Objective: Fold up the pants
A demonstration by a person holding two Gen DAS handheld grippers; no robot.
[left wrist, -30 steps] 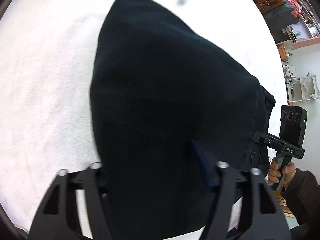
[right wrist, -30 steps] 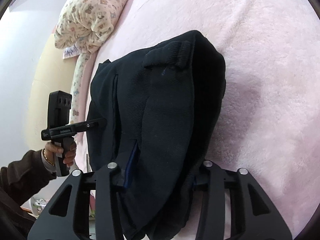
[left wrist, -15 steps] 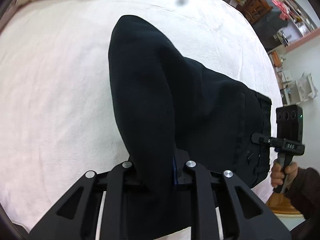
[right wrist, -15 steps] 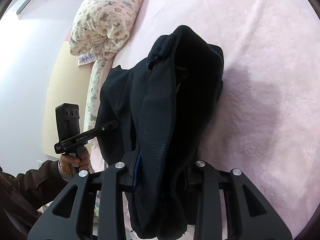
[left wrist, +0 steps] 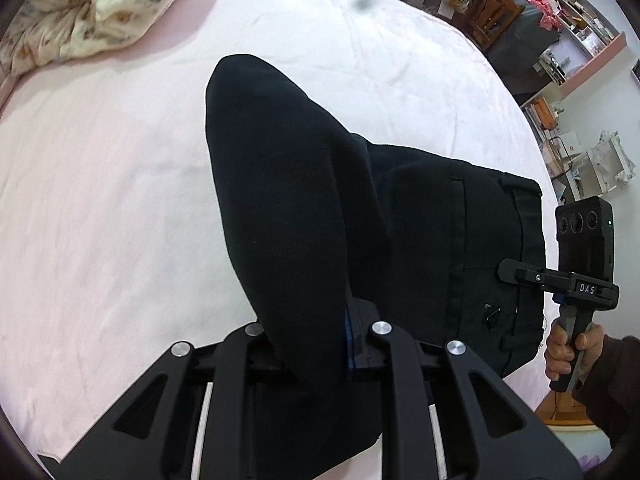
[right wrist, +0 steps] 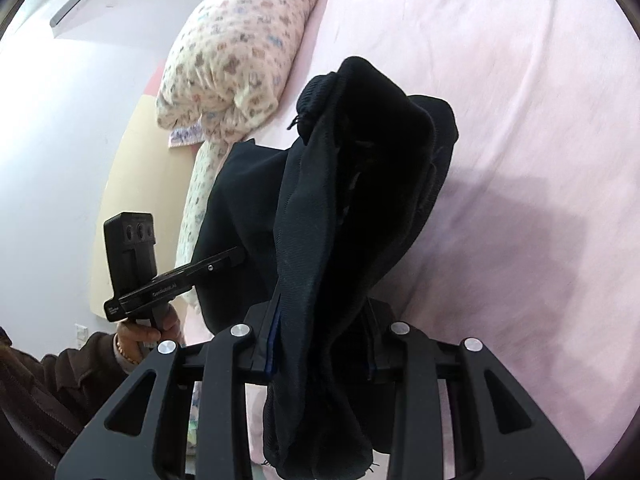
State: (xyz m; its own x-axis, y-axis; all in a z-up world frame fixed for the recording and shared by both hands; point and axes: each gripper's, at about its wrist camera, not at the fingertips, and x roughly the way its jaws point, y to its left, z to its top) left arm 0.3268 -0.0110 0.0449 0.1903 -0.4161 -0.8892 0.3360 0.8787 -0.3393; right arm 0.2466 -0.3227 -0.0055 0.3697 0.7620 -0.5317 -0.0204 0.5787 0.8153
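Pants (left wrist: 288, 208) pinched by left gripper (left wrist: 316, 344), right gripper (right wrist: 320, 344).

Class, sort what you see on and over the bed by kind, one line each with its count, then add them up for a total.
Dark navy fabric pants: 1
Cream floral-print quilt: 1
Black two-finger grippers, left gripper and right gripper, each shut on the pants: 2
Pink plush bed cover: 1
Total: 5
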